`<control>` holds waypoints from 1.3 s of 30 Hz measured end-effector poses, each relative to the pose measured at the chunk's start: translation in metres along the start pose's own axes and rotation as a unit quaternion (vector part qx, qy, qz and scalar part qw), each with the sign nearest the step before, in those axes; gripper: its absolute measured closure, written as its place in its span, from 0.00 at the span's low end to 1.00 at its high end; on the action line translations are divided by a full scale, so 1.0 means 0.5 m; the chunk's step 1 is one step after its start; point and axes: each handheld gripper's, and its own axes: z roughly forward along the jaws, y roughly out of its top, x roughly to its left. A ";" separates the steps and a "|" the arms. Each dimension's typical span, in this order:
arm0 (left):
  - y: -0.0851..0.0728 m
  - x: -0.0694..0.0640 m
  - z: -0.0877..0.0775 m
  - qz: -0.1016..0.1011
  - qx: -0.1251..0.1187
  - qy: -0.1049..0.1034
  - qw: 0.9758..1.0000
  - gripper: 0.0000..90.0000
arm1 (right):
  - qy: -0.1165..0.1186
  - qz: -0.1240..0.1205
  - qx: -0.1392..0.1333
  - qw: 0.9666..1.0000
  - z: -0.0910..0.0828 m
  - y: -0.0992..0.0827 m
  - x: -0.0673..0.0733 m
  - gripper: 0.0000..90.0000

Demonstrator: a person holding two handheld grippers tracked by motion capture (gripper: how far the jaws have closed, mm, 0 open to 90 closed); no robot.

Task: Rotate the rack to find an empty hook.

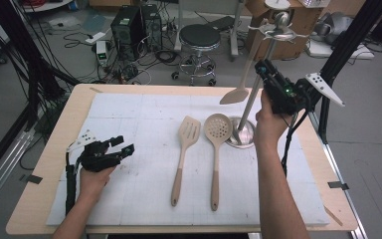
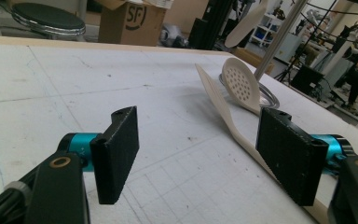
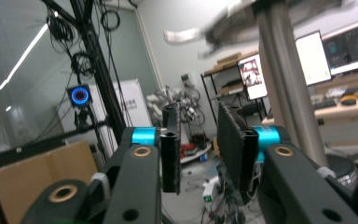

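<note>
A pale slotted spatula and a round skimmer lie side by side on the white mat. To their right stands a metal utensil stand on a round base, with a wooden spatula hanging from its top hooks. My right gripper is raised beside the pole, just right of the hanging spatula. In the right gripper view its jaws stand apart, open, with nothing between them, and the pole rises at the right. My left gripper rests on the mat at the left, open and empty, the slotted spatula and skimmer ahead of it.
Beyond the table's far edge stand a black stool, computer towers among cables, and cardboard boxes. A black frame post rises close to the table's right side.
</note>
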 end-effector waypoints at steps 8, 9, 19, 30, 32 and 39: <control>0.000 0.000 -0.001 0.000 0.000 -0.001 1.000 0.34 | -0.008 0.005 0.044 0.999 -0.006 -0.065 -0.014 0.71; 0.000 0.000 -0.001 0.000 -0.001 0.000 1.000 0.34 | -0.009 0.006 0.049 0.999 -0.007 -0.074 -0.016 0.71; -0.001 0.000 0.000 0.001 0.004 0.001 1.000 0.34 | -0.010 0.021 0.104 0.994 -0.015 -0.171 -0.023 0.70; -0.001 0.000 0.000 0.002 0.003 0.001 1.000 0.34 | -0.006 0.034 0.139 0.990 -0.017 -0.230 -0.021 0.67; -0.001 0.000 0.000 0.002 0.003 0.001 1.000 0.34 | -0.005 0.035 0.141 0.989 -0.018 -0.236 -0.021 0.67; -0.001 0.001 -0.001 0.003 0.003 0.001 1.000 0.34 | 0.010 0.021 0.181 0.983 -0.007 -0.260 -0.002 0.65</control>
